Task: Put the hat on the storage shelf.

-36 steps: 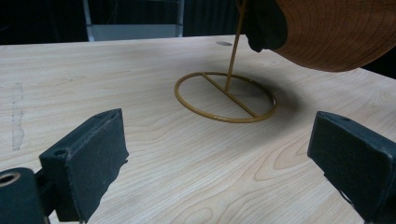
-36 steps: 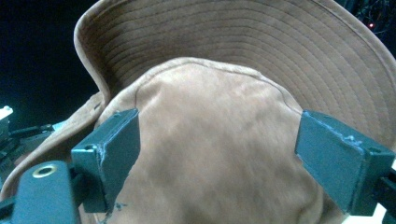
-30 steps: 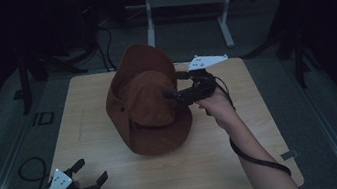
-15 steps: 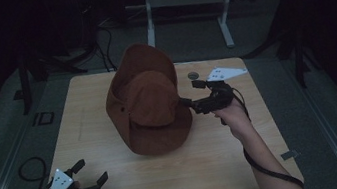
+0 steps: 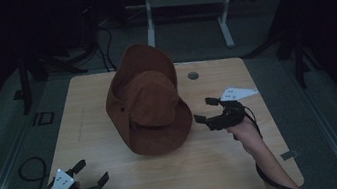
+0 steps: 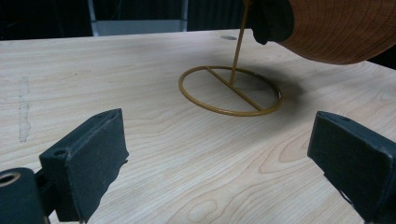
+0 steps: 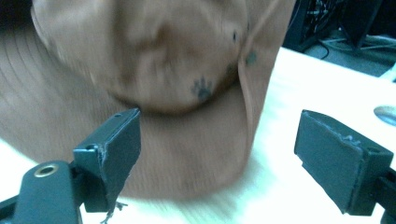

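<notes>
We see the hat [image 5: 150,105] mid-table [image 5: 119,182] on a wire stand [image 6: 230,88], brim tipped toward us, long axis running near-to-far. Bare wood lies open on both sides. Right gripper [image 5: 207,110] just beside the brim, left gripper [image 5: 92,172] at the near-left corner, both wide apart, holding nothing

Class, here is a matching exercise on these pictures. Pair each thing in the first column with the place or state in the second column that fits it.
Things
1. hat
2. wire stand
3. left tongs
4. right tongs

Places or states
A. open, at the table's near left corner
B. gold ring base flat on the wood, with an upright rod
C. brown, perched above the tabletop
D. open, just right of the hat's brim

Pairs: 1-C, 2-B, 3-A, 4-D
</notes>
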Demonstrator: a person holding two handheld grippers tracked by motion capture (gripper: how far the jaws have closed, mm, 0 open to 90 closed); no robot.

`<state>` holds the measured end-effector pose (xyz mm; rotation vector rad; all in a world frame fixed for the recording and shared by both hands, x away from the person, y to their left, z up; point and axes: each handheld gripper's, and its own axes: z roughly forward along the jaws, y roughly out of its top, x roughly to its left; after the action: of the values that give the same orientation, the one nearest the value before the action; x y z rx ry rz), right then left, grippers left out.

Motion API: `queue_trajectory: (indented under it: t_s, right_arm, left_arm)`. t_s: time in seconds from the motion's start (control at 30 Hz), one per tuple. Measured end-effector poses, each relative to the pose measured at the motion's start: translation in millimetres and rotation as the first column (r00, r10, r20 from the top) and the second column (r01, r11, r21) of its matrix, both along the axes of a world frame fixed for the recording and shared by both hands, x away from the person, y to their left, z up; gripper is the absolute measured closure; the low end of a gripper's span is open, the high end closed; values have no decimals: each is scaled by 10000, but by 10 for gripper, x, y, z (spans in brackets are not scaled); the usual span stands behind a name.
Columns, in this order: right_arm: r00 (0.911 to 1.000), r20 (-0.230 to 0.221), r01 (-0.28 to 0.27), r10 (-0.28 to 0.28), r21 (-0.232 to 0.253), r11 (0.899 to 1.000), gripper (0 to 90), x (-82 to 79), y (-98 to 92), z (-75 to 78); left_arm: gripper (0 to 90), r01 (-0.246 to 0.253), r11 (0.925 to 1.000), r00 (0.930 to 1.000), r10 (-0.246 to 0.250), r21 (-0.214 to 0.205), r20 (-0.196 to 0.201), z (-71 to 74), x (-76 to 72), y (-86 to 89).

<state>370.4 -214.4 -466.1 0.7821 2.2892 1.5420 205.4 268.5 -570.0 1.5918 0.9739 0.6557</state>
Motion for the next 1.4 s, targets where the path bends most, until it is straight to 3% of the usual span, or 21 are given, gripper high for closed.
queue_trajectory:
  t_s: [0.1, 0.4, 0.77, 1.07, 1.2, 1.4]
  right_arm:
    - [10000, 2, 16, -16, 145, 9999, 146, -32, -75, -127]
    - [9980, -463, 432, -435, -79, 9990, 146, -82, -307, -470]
    - [9906, -801, 1093, -1111, -257, 9937, 146, -185, -621, -758]
    - [9814, -930, 1606, -1681, -831, 9835, 146, -293, -810, -920]
    - [9772, -825, 1904, -1957, -674, 9794, 146, -341, -894, -946]
    - [9653, -439, 2506, -2574, -1214, 9605, 146, -385, -1042, -967]
  left_arm:
    - [51, -2, 10000, 10000, 2, 14, 4, 1, -3, 1]
    - [51, -24, 10000, 10000, 24, -17, -33, -2, 3, 2]
    - [51, -37, 10000, 9999, 37, 1, -99, -9, 9, -2]
    - [51, -77, 10000, 9999, 77, -22, -101, -10, 12, 3]
    - [51, -92, 10000, 9999, 92, -37, -112, -10, 15, 0]
    - [51, -131, 9999, 9999, 131, -18, -79, -8, 9, 5]
